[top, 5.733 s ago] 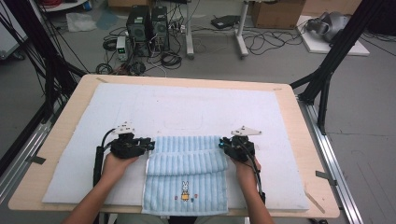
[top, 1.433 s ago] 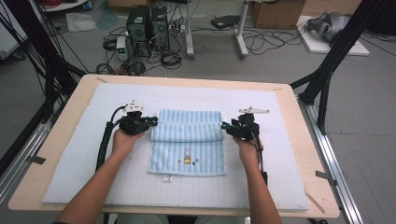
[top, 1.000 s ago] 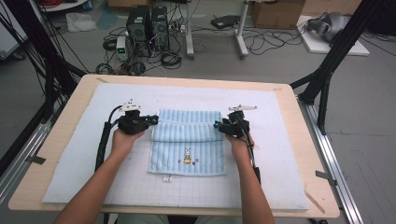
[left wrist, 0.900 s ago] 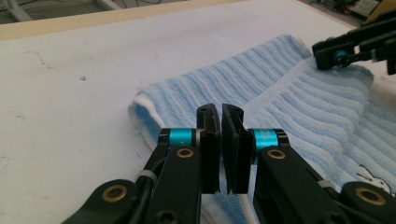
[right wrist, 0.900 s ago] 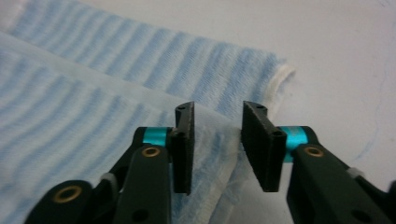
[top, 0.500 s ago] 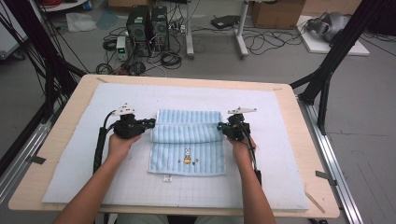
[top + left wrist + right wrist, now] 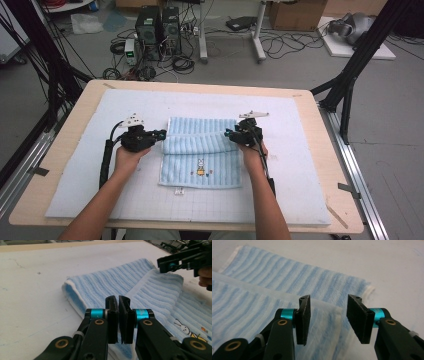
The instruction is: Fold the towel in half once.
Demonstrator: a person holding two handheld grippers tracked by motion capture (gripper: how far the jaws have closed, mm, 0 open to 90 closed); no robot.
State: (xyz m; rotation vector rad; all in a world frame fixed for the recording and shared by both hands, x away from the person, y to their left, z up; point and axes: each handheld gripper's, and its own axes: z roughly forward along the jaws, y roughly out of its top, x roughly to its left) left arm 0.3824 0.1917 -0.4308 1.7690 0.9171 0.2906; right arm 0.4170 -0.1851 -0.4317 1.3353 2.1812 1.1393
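Note:
A blue striped towel [image 7: 202,155] with a small rabbit picture [image 7: 200,164] lies on the white mat [image 7: 200,102], its far part doubled into a fold. My left gripper [image 7: 161,133] rests at the fold's left end. Its jaws [image 7: 118,300] are shut, and I see no cloth between the pads. My right gripper [image 7: 229,133] is at the fold's right end. Its jaws have just been opening and now stand open [image 7: 328,305] over the folded towel corner [image 7: 329,315], with the pads clear of the cloth. The right gripper [image 7: 162,263] also appears across the towel [image 7: 105,282] in the left gripper view.
The mat covers most of a wooden table [image 7: 320,150]. Black frame posts [image 7: 350,75] stand at the table's right and left. Computers [image 7: 157,30] and cables sit on the floor beyond the far edge. Bare mat lies on every side of the towel.
Since the earliest frame the towel has moved away from the table's front edge and both hands with it. In the last second the right gripper has shifted slightly left; the left has barely moved.

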